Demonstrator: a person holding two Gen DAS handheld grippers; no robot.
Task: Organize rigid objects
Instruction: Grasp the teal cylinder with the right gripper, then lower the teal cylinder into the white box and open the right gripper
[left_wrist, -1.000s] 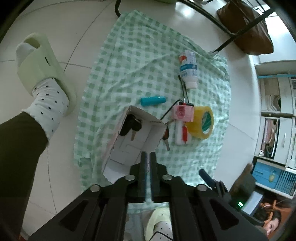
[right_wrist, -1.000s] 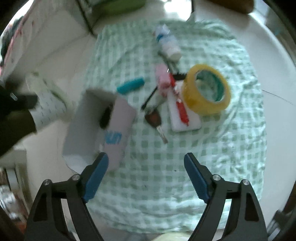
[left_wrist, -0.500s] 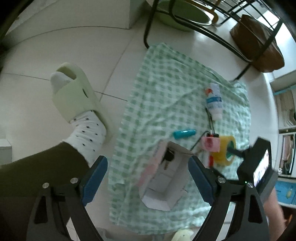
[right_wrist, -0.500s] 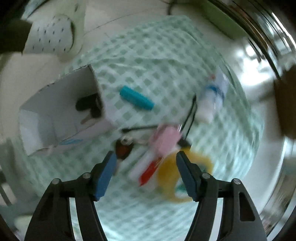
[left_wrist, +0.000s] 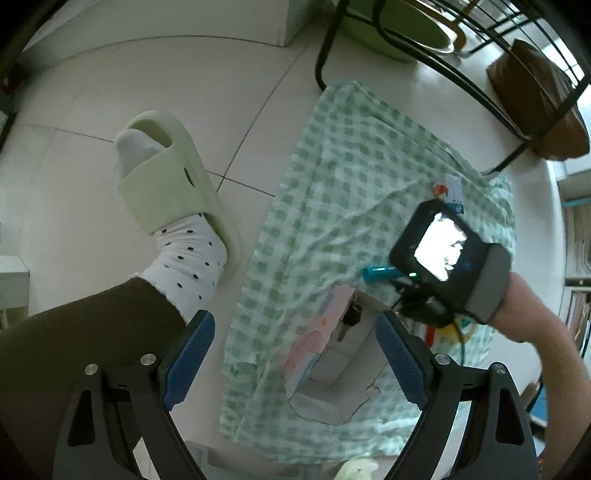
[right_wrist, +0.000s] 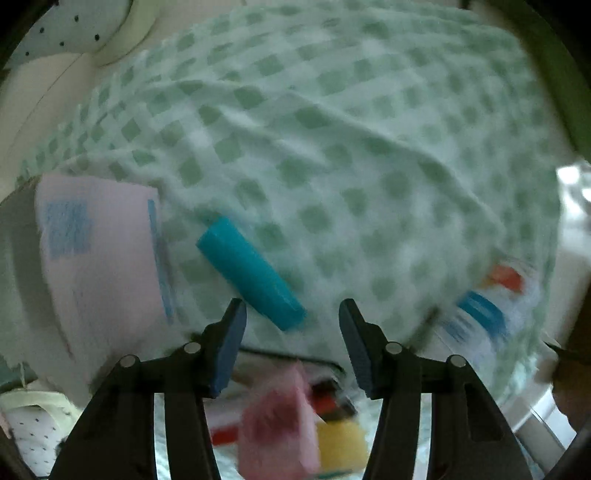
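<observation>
A white and pink cardboard box (left_wrist: 332, 354) lies open on a green checked cloth (left_wrist: 351, 166) on the floor, with a black key (left_wrist: 351, 317) inside. My left gripper (left_wrist: 295, 354) is open and empty, high above the box. My right gripper (right_wrist: 291, 332) is open and low over the cloth, its fingertips just short of a teal tube (right_wrist: 251, 269) that also shows in the left wrist view (left_wrist: 380, 273). The box wall (right_wrist: 99, 266) is to its left. A white bottle (right_wrist: 480, 314), a pink item (right_wrist: 280, 424) and yellow tape (right_wrist: 340, 446) lie near it, blurred.
A foot in a dotted sock and green slipper (left_wrist: 173, 192) stands left of the cloth. Black chair legs (left_wrist: 325, 40), a green basin (left_wrist: 391, 29) and a brown bag (left_wrist: 535, 96) are at the far edge. The right hand's camera unit (left_wrist: 443, 254) hides part of the objects.
My left gripper opened and rose away from the box. My right gripper swung down low over the cloth toward the teal tube.
</observation>
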